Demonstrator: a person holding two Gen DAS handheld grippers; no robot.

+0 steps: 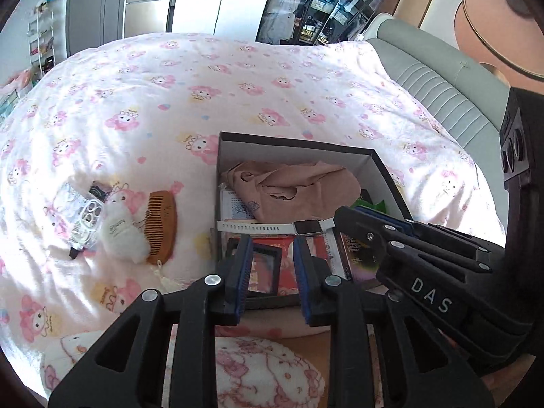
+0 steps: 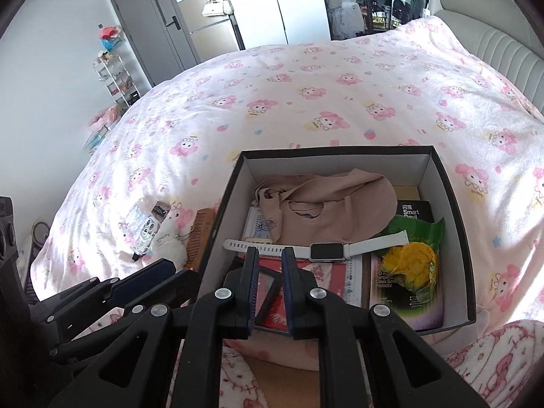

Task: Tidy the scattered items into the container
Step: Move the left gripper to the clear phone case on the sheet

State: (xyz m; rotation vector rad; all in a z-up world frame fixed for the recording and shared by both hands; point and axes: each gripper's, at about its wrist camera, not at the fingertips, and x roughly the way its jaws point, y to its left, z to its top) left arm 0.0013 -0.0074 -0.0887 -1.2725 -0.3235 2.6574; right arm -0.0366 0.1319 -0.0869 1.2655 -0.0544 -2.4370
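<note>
A black cardboard box (image 1: 295,144) (image 2: 452,204) sits on the bed. Inside lie a beige cloth (image 1: 292,183) (image 2: 326,200), a white smartwatch (image 1: 306,227) (image 2: 326,251), a green-and-yellow packet (image 2: 411,265), a screen protector pack (image 2: 391,292) and red cards (image 2: 319,272). Left of the box lie a wooden comb (image 1: 162,227) (image 2: 200,234), a white plush toy (image 1: 122,234) (image 2: 170,241) and a clear phone case (image 1: 81,217) (image 2: 144,229). My left gripper (image 1: 273,265) is open and empty over the box's near edge. My right gripper (image 2: 270,272) is open and empty over the box.
The bed has a pink cartoon-print cover (image 1: 204,95) (image 2: 306,102). A grey padded headboard (image 1: 442,88) stands at the right. A white rack (image 2: 115,78) and a grey door (image 2: 153,27) stand beyond the bed. A pink-print fleece (image 1: 265,374) lies below the grippers.
</note>
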